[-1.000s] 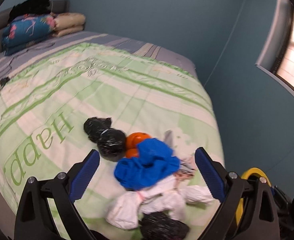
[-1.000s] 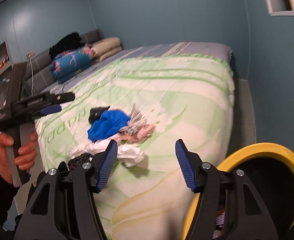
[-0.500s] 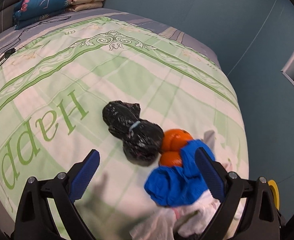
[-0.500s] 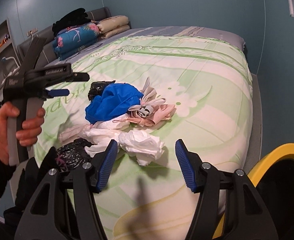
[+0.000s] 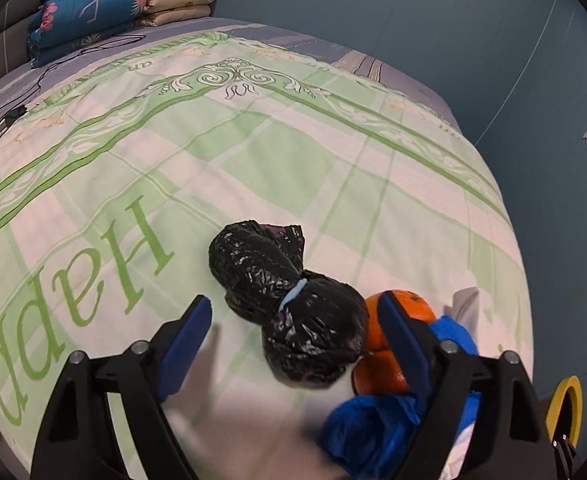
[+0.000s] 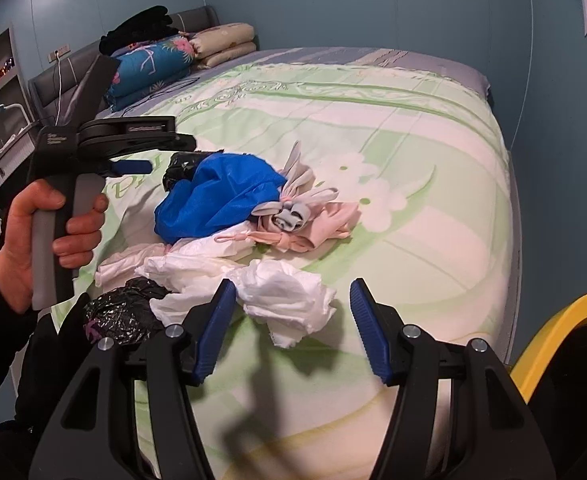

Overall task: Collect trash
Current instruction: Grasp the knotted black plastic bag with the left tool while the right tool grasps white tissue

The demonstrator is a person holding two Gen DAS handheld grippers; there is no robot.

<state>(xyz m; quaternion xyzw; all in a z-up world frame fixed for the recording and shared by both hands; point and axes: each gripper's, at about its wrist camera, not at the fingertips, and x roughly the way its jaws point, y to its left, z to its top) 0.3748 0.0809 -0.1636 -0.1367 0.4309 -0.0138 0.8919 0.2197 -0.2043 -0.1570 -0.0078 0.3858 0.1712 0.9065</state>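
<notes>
A tied black plastic bag [image 5: 289,312], cinched at its waist with a pale blue band, lies on the green and white bedspread. Two orange bags [image 5: 389,344] press against its side, and a crumpled blue bag [image 6: 217,196] slumps just beside them. Next to that sit a knotted grey and pink bag [image 6: 305,216], several white bags [image 6: 289,300] nearer the bed's edge, and another small crinkled black bag [image 6: 121,312] at the corner.

Right tool [image 6: 293,312] agape above white crumpled bag [image 6: 289,300]; yellow bin [image 6: 553,328] alongside
</notes>
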